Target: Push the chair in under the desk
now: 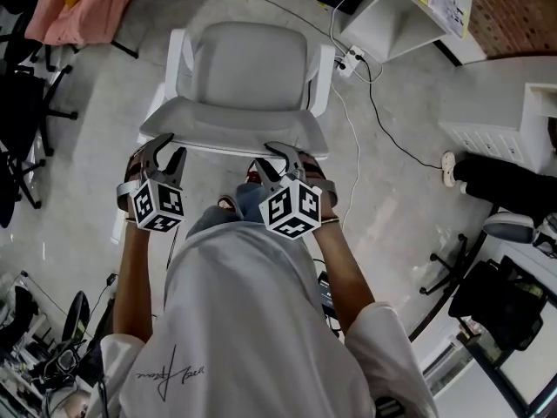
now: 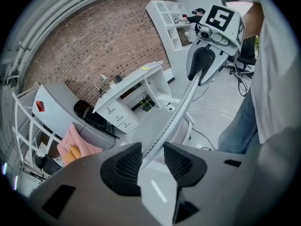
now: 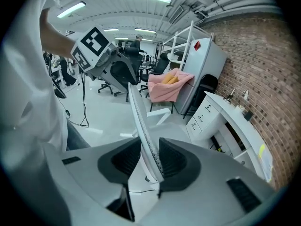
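A white office chair [image 1: 252, 64] stands in front of me, its seat facing away, and the thin top rim of its backrest [image 1: 231, 144] runs across just ahead of my hands. The left gripper [image 1: 165, 153] is shut on the left end of that rim; in the left gripper view the rim [image 2: 181, 105] runs out from between the pads [image 2: 127, 166]. The right gripper [image 1: 280, 159] is shut on the right end, where the rim [image 3: 138, 117] sits tight between its pads [image 3: 173, 160]. The white desk [image 1: 400, 16] stands beyond the chair, to the right.
A power strip [image 1: 351, 59] and cables [image 1: 374, 111] lie on the floor between chair and desk. A pink cloth [image 1: 83, 3] hangs at the far left beside black chairs [image 1: 22, 120]. At the right are a white shelf [image 1: 487, 133], a person's leg [image 1: 505, 185] and another black chair [image 1: 496, 299].
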The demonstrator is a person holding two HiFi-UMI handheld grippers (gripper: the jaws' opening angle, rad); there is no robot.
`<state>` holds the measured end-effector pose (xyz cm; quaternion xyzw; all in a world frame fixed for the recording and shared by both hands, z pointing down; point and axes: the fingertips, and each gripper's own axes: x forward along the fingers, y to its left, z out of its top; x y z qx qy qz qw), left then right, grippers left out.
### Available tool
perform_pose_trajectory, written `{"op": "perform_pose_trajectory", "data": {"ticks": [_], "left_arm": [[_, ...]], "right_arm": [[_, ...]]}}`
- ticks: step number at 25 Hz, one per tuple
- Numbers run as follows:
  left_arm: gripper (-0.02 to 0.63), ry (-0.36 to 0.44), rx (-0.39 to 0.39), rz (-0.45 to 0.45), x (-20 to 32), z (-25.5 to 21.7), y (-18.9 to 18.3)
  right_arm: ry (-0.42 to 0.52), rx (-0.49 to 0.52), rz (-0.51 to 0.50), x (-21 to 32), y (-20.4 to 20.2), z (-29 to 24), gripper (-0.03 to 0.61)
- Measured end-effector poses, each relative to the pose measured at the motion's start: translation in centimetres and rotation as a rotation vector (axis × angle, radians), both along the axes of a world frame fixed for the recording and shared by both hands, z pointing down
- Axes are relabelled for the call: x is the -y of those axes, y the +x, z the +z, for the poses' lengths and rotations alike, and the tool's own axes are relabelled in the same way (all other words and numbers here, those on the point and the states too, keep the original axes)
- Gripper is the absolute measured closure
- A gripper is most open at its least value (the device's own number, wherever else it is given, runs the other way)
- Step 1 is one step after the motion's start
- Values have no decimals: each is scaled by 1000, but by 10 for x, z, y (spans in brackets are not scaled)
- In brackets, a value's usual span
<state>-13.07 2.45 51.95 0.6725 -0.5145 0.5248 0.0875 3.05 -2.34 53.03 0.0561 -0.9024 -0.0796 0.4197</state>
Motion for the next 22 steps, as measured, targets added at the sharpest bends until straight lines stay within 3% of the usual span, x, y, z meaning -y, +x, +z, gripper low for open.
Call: {"op": "perform_pose_trajectory", "data": {"ticks": [10,22], "left_arm": [[471,1,36,-31,20,1,-30],[472,16,30,25,57,1,-48]], "right_arm": [[2,17,-5,14,-27,0,446],[-4,10,50,45,-45,1,446]]}}
